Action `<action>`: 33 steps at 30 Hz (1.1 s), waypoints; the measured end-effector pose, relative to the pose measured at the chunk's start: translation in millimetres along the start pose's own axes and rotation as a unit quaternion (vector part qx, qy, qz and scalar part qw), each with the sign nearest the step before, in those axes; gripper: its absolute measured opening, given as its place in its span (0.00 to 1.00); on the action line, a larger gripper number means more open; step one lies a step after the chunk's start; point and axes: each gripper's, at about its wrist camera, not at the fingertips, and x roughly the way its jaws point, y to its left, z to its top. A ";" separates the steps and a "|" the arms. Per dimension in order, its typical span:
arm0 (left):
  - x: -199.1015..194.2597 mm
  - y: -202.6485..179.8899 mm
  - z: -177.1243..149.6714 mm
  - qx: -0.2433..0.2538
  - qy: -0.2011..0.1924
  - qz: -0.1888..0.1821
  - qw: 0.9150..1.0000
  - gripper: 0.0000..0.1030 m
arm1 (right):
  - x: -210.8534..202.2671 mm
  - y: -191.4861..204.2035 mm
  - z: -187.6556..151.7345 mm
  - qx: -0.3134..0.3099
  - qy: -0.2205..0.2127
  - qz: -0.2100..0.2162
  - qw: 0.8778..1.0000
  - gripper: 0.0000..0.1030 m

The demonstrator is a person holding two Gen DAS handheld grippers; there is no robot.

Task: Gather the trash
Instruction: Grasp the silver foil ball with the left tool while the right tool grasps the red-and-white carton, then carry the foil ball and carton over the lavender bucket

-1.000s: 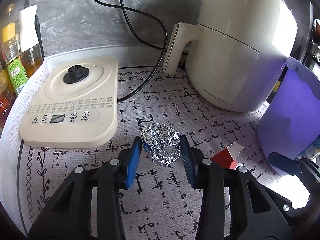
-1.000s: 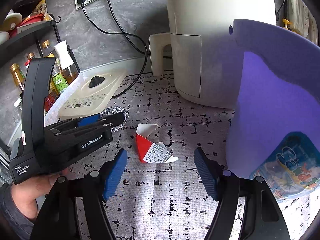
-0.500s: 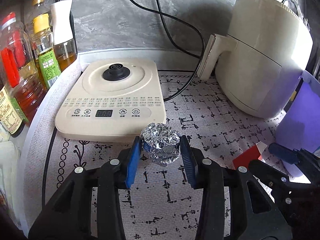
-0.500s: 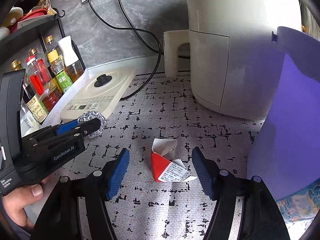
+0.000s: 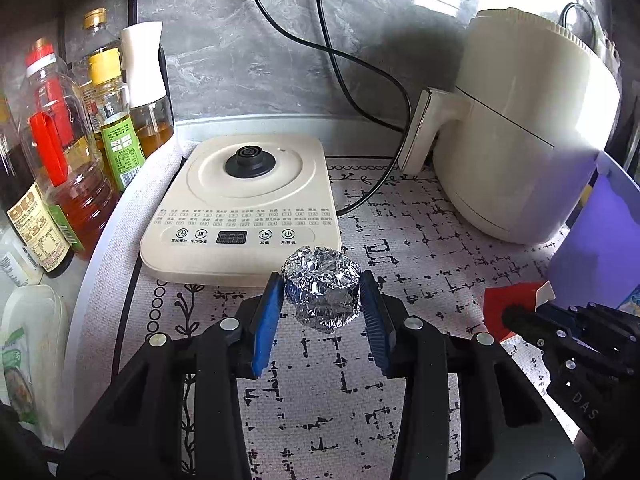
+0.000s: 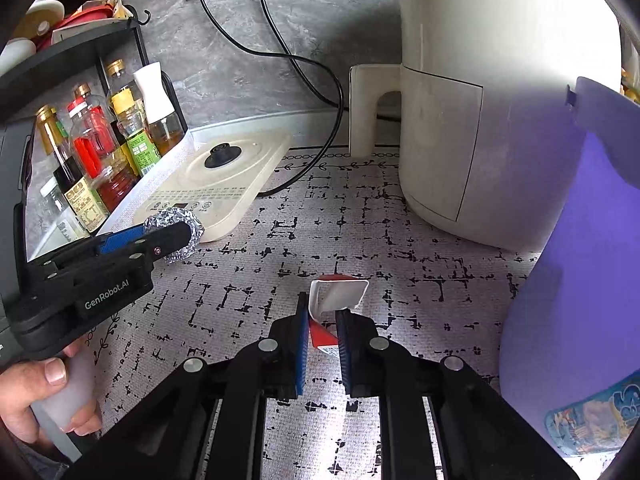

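My left gripper (image 5: pixel 321 300) is shut on a crumpled foil ball (image 5: pixel 322 292) and holds it above the patterned mat, just in front of the kettle base. The foil ball also shows in the right wrist view (image 6: pixel 176 230), held in the left gripper (image 6: pixel 160 236). My right gripper (image 6: pixel 322 320) has its blue pads closed on a red and white paper carton (image 6: pixel 338 300) on the mat. The carton also shows in the left wrist view (image 5: pixel 512 300), partly behind the right gripper's fingers (image 5: pixel 520 316). A purple trash bin (image 6: pixel 588 280) stands at the right.
A cream kettle base (image 5: pixel 244 200) sits at the back left, with oil and sauce bottles (image 5: pixel 68 152) beside it. A white air fryer (image 5: pixel 520 140) stands at the back right, with black cords (image 5: pixel 360 64) along the wall. A patterned mat (image 6: pixel 280 248) covers the counter.
My left gripper has drawn back and to the left with the foil ball. My right gripper has moved forward and shut on the red and white carton.
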 end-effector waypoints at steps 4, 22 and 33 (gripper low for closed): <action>-14.8 -4.4 6.4 0.003 -0.014 0.001 1.000 0.38 | -18.6 0.7 5.2 0.000 -0.019 0.008 1.000 0.13; -89.6 -25.6 49.6 0.028 -0.095 -0.005 0.995 0.38 | -107.5 11.9 43.4 -0.003 -0.119 0.027 0.993 0.13; -113.0 -57.3 69.2 0.059 -0.130 -0.026 0.989 0.38 | -148.6 2.7 56.6 0.002 -0.164 0.010 0.986 0.13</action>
